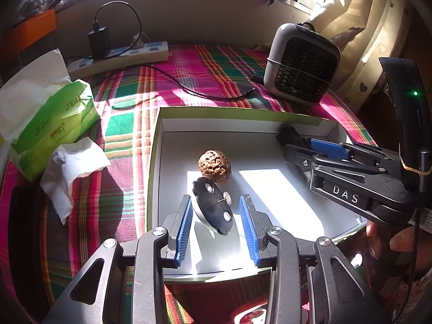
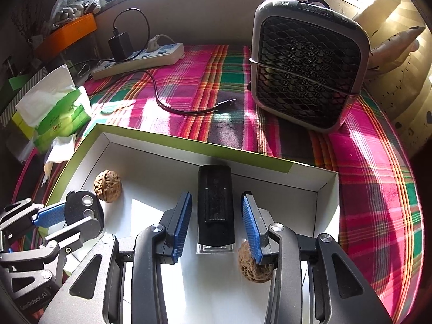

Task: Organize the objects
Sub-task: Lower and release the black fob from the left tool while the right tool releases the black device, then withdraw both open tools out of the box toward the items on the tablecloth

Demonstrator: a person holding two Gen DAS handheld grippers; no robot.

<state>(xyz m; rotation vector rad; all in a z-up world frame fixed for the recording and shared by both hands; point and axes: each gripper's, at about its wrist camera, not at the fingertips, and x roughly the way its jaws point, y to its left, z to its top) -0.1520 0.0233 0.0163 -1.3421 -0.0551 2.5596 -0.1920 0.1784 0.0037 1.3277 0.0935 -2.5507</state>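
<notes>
A white box with a green rim [image 1: 153, 162] [image 2: 189, 149] lies on the plaid cloth. In it sit a brown walnut [image 1: 215, 169] [image 2: 108, 186], a black oval piece with two silver discs [image 1: 213, 212] [image 2: 84, 210] and a black rectangular block [image 2: 216, 205] [image 1: 287, 135]. My left gripper [image 1: 217, 220] [image 2: 78, 216] straddles the oval piece; its blue pads stand off it, open. My right gripper [image 2: 216, 220] [image 1: 305, 149] straddles the block with a gap on each side, open. A second walnut [image 2: 252, 267] lies half hidden under the right gripper's right finger.
A green tissue pack [image 1: 51, 124] and a crumpled tissue [image 1: 74, 167] lie left of the box. A power strip [image 1: 121, 56] with a black charger and a loose cable [image 2: 172, 108] runs along the back. A small grey fan [image 2: 307, 64] stands back right, by a curtain.
</notes>
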